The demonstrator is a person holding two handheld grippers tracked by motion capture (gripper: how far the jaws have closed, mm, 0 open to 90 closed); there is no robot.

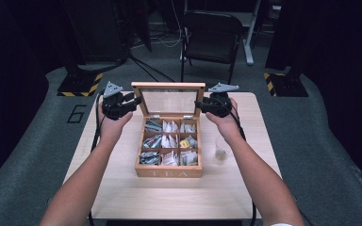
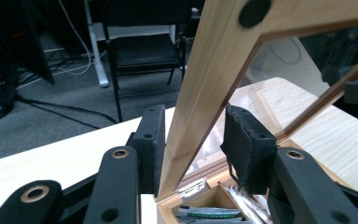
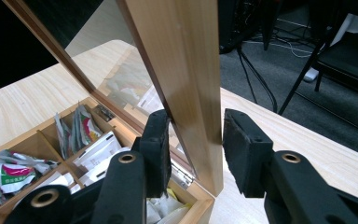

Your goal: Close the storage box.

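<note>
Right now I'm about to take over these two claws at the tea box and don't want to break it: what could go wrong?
1. The lid stands open with each claw straddling a side rail. The left claw has a pad off the wood, so the lid might slip free.
2. Uneven pushing by the right claw could twist the hinge.
3. The glass cup stands under the right forearm; pulling back could tip it.

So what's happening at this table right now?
A person has a gripper in each hand at the raised lid of a wooden tea box. The left gripper and the right gripper each straddle a side rail of the lid, jaws not clamped. The lid stands upright, the tea bags lie exposed, and a glass stands beside the box.
</note>
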